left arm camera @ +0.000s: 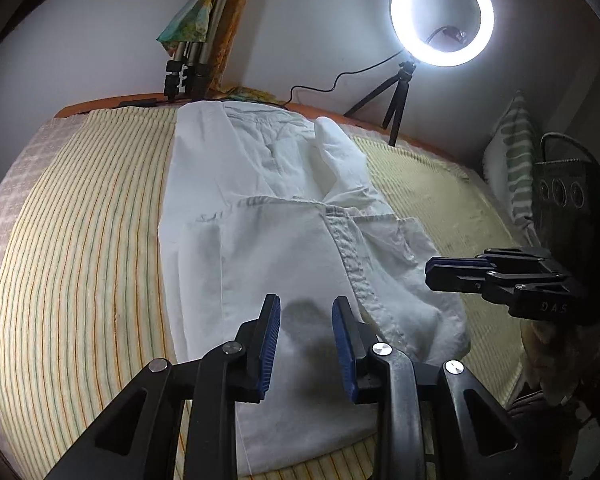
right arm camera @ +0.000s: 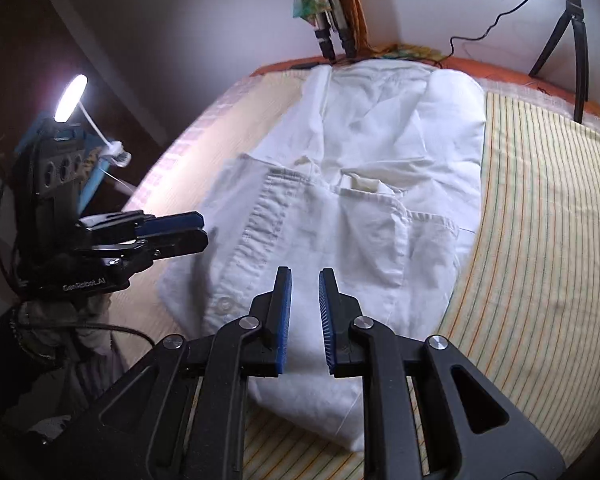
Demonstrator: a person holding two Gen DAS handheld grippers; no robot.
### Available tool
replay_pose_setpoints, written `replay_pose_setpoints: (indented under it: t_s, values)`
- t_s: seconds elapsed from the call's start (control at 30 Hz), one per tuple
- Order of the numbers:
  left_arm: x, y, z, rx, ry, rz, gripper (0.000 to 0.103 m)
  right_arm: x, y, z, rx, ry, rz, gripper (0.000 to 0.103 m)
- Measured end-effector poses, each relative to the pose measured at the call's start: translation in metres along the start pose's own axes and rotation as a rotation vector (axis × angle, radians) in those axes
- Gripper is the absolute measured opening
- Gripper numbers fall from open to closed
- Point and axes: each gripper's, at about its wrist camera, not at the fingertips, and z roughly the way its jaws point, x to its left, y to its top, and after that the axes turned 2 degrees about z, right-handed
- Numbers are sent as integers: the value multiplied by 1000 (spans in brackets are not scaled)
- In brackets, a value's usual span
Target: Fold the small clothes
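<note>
A white button shirt (left arm camera: 284, 216) lies lengthwise on the striped bed, its sides folded inward and its near end folded over; it also shows in the right wrist view (right arm camera: 364, 184). My left gripper (left arm camera: 306, 304) is open and empty, just above the shirt's near folded end. My right gripper (right arm camera: 305, 276) is open and empty above the same near end, by the button placket (right arm camera: 252, 240). In the left wrist view the right gripper (left arm camera: 432, 272) sits at the shirt's right edge. In the right wrist view the left gripper (right arm camera: 202, 228) sits at the shirt's left edge.
The striped yellow bedsheet (left arm camera: 80, 240) covers the bed. A lit ring light on a small tripod (left arm camera: 440, 12) stands at the far right edge. Folded tripods and a colourful cloth (left arm camera: 192, 40) lean on the wall behind. A striped pillow (left arm camera: 512, 160) lies right.
</note>
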Motion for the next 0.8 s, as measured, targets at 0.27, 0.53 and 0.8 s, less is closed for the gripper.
replay_pose_setpoints:
  t_s: [0.27, 0.53, 0.8]
  values:
    - [28, 1, 38, -3, 194, 26, 22, -47, 4, 28, -1, -165, 107, 8]
    - [12, -3, -14, -56, 29, 39, 23, -29, -7, -9, -43, -47, 68, 11]
    - [-22, -17, 27, 58, 32, 196, 24, -5, -13, 1, -8, -20, 3, 11]
